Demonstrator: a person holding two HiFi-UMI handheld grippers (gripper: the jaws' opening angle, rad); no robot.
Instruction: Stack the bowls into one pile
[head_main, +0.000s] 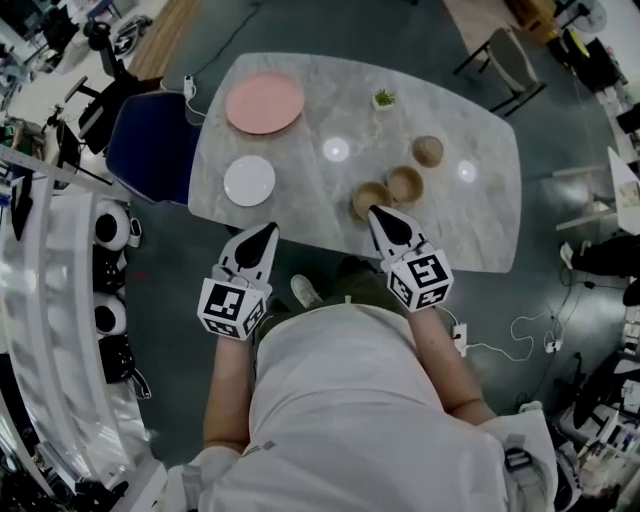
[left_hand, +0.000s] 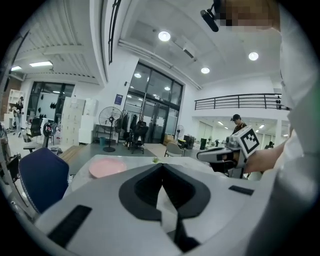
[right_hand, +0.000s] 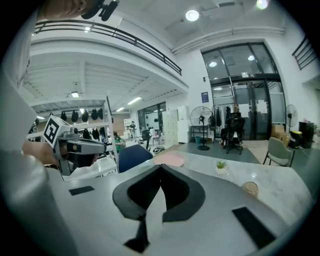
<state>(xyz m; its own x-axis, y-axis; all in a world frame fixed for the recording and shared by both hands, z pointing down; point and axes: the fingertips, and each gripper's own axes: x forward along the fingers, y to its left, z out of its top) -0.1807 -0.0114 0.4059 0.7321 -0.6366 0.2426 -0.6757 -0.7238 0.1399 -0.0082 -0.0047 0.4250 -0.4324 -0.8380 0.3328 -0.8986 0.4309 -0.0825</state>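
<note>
A blue chair (head_main: 150, 145) stands at the left end of the marble table (head_main: 480, 200), pushed up to its edge. On the left part of the tabletop lie 2 plates: a small white plate (head_main: 249, 181) near the person's edge and a larger pink plate (head_main: 264, 102) beyond it, apart from each other.

The left gripper (head_main: 270, 228) hangs just off the near edge of the table, below the white plate, with its nose aimed at the tabletop. Its claw is pressed together, pad against pad, with nothing between.

Past the middle, a small potted plant (head_main: 384, 98) sits by the far edge.

The 3 wooden bowls stand separately on the right half, none stacked. The nearest bowl (head_main: 372, 198) sits close to the person's edge, the middle bowl (head_main: 405, 184) is just beside it to the right, and the far bowl (head_main: 427, 150) is a little further off, up and to the right.

The right gripper (head_main: 375, 210) reaches over the near edge, and its tip lies at the rim of the nearest bowl; whether it touches cannot be told. Its claw is fully closed and holds nothing.
</note>
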